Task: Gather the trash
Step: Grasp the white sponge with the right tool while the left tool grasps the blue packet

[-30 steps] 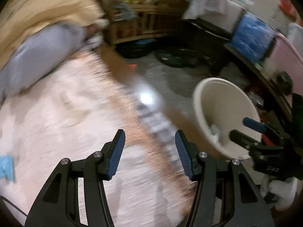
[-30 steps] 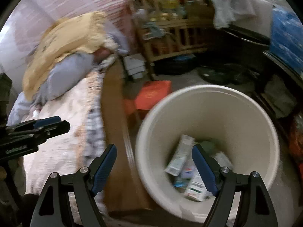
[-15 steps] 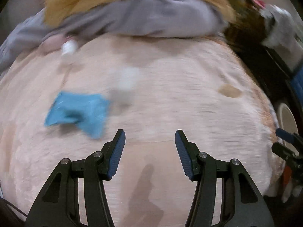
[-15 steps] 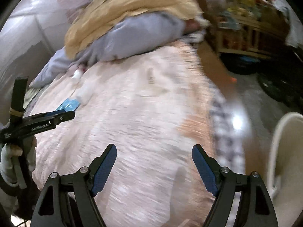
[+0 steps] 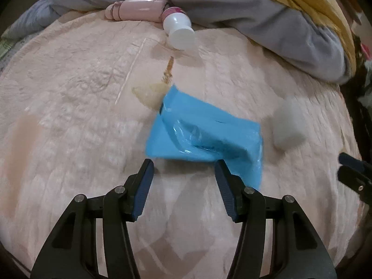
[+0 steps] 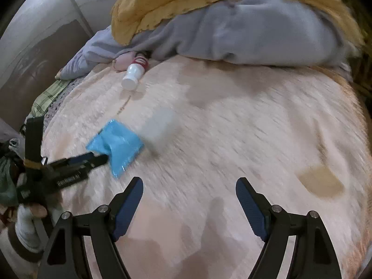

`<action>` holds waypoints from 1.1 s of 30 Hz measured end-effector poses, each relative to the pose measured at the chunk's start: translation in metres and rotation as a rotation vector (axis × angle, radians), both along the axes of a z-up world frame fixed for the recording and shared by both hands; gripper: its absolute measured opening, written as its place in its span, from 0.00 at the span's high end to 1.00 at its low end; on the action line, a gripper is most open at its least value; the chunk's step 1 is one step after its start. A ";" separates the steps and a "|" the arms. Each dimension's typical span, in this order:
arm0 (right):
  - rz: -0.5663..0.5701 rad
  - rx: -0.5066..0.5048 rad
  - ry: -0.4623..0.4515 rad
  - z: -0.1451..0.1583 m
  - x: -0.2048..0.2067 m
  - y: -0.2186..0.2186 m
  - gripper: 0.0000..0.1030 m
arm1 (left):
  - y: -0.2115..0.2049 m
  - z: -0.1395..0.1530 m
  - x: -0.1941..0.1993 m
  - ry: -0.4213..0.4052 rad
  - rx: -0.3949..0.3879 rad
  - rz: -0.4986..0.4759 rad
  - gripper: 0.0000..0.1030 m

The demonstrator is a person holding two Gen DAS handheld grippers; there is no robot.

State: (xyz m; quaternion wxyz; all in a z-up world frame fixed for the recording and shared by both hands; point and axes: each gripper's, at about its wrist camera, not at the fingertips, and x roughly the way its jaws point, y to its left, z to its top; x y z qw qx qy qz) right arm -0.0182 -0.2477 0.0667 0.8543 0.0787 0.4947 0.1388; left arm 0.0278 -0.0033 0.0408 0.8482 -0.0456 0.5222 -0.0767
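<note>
The left hand-held gripper (image 5: 183,174) hangs open just short of a blue wrapper (image 5: 204,134) on the pink blanket (image 5: 69,116)

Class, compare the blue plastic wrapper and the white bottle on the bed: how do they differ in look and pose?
The blue wrapper is flat, crinkled and shiny; the white bottle is rigid, rounded and matte. The blue wrapper lies mid-bed; the white bottle lies on its side by the grey bedding. Both rest on the pink blanket, ungripped.
</note>
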 end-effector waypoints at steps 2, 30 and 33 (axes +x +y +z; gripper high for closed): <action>0.003 0.004 0.016 -0.003 0.018 0.013 0.23 | 0.004 -0.002 0.014 -0.003 -0.013 -0.001 0.48; 0.005 0.052 -0.061 0.012 0.011 -0.002 0.70 | -0.001 -0.002 0.029 -0.006 -0.226 0.055 0.41; -0.020 0.063 -0.071 0.018 -0.009 -0.025 0.70 | -0.020 -0.007 0.035 0.001 -0.214 0.059 0.40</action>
